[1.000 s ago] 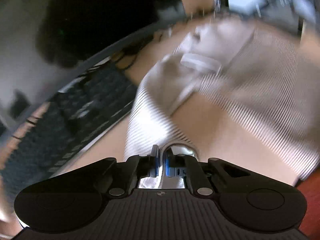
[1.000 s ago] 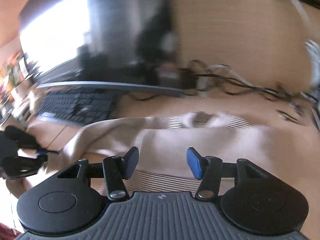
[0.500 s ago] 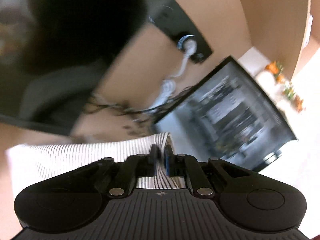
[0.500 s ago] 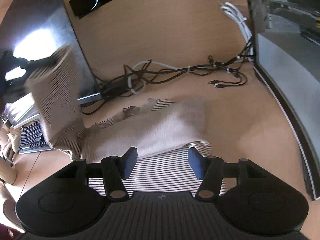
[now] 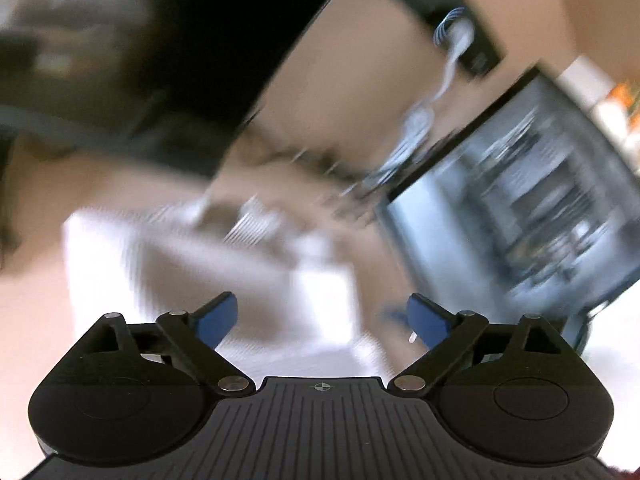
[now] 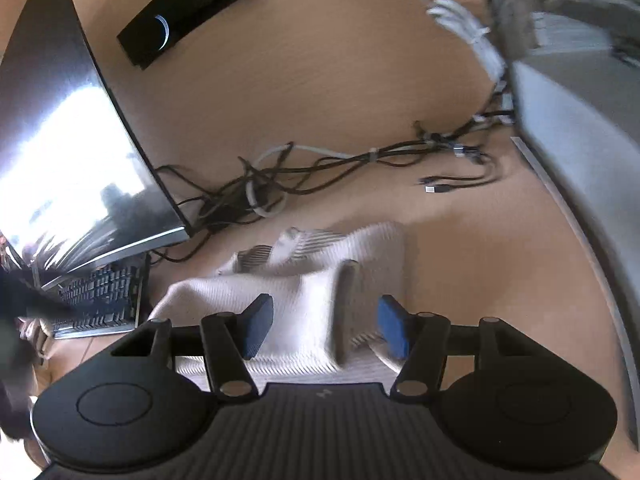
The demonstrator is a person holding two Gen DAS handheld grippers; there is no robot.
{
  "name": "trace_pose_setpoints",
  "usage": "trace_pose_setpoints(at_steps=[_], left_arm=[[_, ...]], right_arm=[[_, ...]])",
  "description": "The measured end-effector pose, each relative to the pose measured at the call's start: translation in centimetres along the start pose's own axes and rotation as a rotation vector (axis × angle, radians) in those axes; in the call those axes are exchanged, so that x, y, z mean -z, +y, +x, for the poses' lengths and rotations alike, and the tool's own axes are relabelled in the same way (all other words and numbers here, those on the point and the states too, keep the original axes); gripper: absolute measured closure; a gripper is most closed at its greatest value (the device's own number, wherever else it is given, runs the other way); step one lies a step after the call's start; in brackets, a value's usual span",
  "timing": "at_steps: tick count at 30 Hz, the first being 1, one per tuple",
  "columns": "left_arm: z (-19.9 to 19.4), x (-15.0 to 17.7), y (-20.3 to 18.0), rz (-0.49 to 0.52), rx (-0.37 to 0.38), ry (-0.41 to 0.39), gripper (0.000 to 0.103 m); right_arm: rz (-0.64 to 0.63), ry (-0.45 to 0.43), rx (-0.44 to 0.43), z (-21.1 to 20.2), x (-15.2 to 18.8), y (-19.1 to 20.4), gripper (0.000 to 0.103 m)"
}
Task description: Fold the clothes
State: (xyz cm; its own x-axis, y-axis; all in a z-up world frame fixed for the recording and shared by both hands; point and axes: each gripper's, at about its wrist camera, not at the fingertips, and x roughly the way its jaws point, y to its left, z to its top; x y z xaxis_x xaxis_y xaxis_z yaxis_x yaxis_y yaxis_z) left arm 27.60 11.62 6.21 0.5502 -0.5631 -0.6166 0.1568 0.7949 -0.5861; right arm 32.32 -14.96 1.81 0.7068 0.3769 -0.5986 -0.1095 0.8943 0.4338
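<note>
Left gripper [image 5: 322, 314] let go since half second back: jaws then pinched on striped cloth, now spread wide, empty. Striped garment [image 6: 304, 300] dropped onto itself, lying doubled on bench [image 6: 340, 92], near cable tangle [image 6: 320, 168]. Right gripper [image 6: 326, 326] wide apart, holding nothing, hovering over garment's near edge. Likely one fold laid; whether more remain, can't judge.

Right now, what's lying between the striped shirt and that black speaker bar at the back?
In the right wrist view, a tangle of cables lies on the wooden desk between the striped shirt and the speaker bar.
</note>
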Motion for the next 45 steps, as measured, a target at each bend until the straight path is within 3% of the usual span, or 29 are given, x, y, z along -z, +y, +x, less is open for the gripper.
trace_pose_setpoints(at_steps=[2, 4, 5, 6, 9, 13, 15, 20, 22, 24, 26, 28, 29, 30, 32, 35, 37, 39, 45], left_arm=[[0.3, 2.2, 1.4, -0.002, -0.059, 0.044, 0.006], [0.4, 4.0, 2.6, -0.024, -0.098, 0.079, 0.005], [0.3, 4.7, 3.0, -0.032, -0.107, 0.085, 0.005], [0.2, 5.2, 3.5, -0.033, -0.12, 0.086, 0.005], [-0.6, 6.3, 4.6, -0.036, -0.15, 0.083, 0.004], [-2.1, 5.5, 5.1, -0.048, -0.116, 0.019, 0.003], [-2.6, 4.5, 4.6, -0.035, -0.074, -0.032, 0.001], [-1.7, 2.2, 3.5, -0.033, -0.002, -0.117, 0.0], [0.0, 2.0, 3.5, -0.035, -0.031, -0.096, 0.0], [1.9, 2.3, 4.2, -0.065, -0.083, -0.045, 0.0], [2.4, 3.0, 4.7, -0.087, -0.104, -0.041, 0.0], [2.8, 3.2, 4.9, -0.093, -0.121, -0.045, 0.0], [2.9, 3.1, 4.8, -0.093, -0.128, -0.046, 0.0], [3.0, 3.1, 4.7, -0.094, -0.134, -0.048, 0.0], [3.1, 3.4, 4.9, -0.098, -0.144, -0.064, 0.0], [3.3, 3.8, 4.7, -0.088, -0.15, -0.086, 0.0], [3.2, 4.2, 4.5, -0.059, -0.149, -0.09, 0.0], [3.2, 4.3, 4.5, -0.058, -0.145, -0.095, 0.0], [2.5, 4.3, 4.2, -0.12, -0.165, -0.11, 0.0]], right_arm=[[-0.02, 0.051, -0.004, 2.1, -0.1, 0.7, 0.046], [-0.041, 0.102, -0.006, 4.3, -0.1, 1.5, 0.068], [-0.087, 0.11, 0.008, 4.9, -0.3, 2.4, 0.09], [-0.139, 0.114, 0.025, 5.4, -0.5, 3.4, 0.099], [-0.229, 0.009, 0.051, 3.8, -3.3, 5.2, 0.099], [-0.234, -0.089, 0.073, 0.9, -7.1, 5.0, 0.099], [-0.213, -0.053, 0.097, 1.1, -6.7, 4.1, 0.099], [-0.15, 0.104, 0.213, 4.2, -2.0, 1.0, 0.098], [-0.137, 0.121, 0.245, 4.6, -0.7, -0.1, 0.096], [-0.154, 0.106, 0.268, 4.2, -0.5, 0.0, 0.083], [-0.2, 0.06, 0.263, 3.1, -1.2, 1.0, 0.079], [-0.248, 0.012, 0.256, 2.0, -1.8, 2.1, 0.065], [-0.272, -0.012, 0.253, 1.4, -2.1, 2.6, 0.052], [-0.275, -0.032, 0.224, 1.4, -2.6, 2.9, 0.048], [-0.263, -0.035, 0.144, 1.6, -2.7, 3.1, 0.048], [-0.198, 0.034, 0.079, 3.9, -1.9, 2.2, 0.048], [-0.123, 0.121, 0.09, 6.3, -1.1, 0.8, 0.049], [-0.082, 0.121, 0.082, 6.5, -1.3, 0.4, 0.05], [-0.246, 0.122, 0.052, 10.4, -4.0, 3.1, 0.05]])
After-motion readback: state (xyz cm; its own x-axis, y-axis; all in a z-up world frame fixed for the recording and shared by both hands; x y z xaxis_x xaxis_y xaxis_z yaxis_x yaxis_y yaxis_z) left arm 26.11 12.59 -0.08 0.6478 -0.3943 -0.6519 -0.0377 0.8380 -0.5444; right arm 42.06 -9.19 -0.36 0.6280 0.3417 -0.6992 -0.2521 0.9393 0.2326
